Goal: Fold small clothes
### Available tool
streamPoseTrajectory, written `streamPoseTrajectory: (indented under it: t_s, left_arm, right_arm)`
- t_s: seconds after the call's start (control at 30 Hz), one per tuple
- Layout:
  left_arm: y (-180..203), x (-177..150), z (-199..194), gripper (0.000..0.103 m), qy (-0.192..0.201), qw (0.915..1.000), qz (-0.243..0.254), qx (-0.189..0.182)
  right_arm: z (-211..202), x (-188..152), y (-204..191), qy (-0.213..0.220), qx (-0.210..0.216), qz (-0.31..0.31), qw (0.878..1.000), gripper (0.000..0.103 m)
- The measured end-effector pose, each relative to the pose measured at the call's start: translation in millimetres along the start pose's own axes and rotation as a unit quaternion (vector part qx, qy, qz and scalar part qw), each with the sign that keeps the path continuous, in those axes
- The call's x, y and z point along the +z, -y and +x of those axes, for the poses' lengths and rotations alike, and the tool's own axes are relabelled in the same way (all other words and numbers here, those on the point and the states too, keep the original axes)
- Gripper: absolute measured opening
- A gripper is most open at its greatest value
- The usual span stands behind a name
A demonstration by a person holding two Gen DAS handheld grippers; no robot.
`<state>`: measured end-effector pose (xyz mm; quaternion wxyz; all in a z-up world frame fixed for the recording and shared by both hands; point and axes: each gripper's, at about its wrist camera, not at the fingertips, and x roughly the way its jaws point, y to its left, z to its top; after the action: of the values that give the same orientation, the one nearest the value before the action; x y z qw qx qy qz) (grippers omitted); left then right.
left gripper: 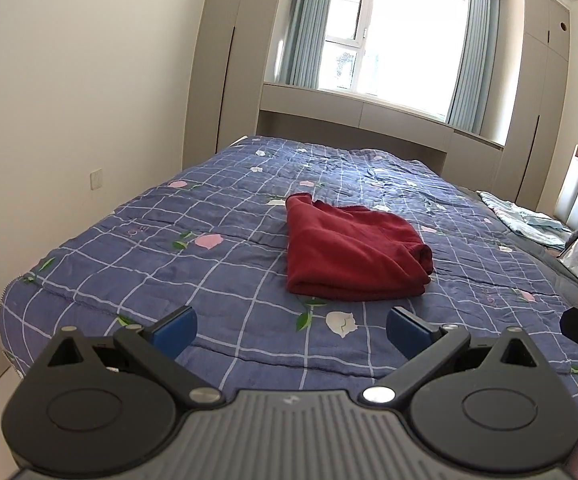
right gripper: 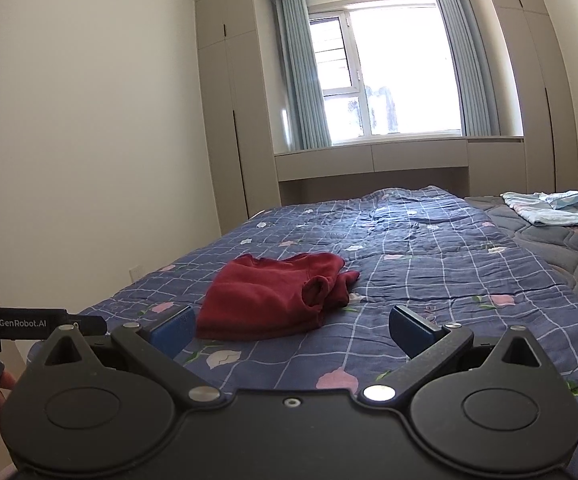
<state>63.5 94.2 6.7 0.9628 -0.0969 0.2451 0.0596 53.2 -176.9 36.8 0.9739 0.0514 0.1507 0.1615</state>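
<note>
Left gripper hovers low over the near edge of the bed, fingers spread wide, nothing between them. Red garment lies straight ahead of it and a bit to its right, flat on the checked quilt, well short of the fingers, no contact. From this side the garment reads as a rough, already doubled-over bundle: clean folded edge at the near side, a loose rolled lump at its right end, a small corner sticking up at the far left.

Right gripper also hangs off the near edge, fingers wide apart and empty. In its view the garment sits ahead and to the left, its near-left corner just beyond the left finger, looks closer than it does to the other gripper. The sleeve or leg opening faces this gripper, with a loose tail trailing off to the right.

Long axis runs roughly across both grippers, left to right, slightly skewed away. My read: fold is partly done or sloppy; the loose right end needs tidying, and the right gripper looks the nearer one for that. Each gripper would have to move forward and inward to reach its end.

Far right of the bed: a pale blue cloth, well apart from the garment.
</note>
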Motion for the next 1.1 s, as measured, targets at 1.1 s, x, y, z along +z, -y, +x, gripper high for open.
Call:
streamPoseTrajectory:
  t_s: [1.1]
  left_arm:
    - [-1,-8,12,0.103,-0.023,0.9997,-0.003,0.01]
  right_arm:
    - [13,-10,1,0.0,-0.006,-0.001,1.0,0.102]
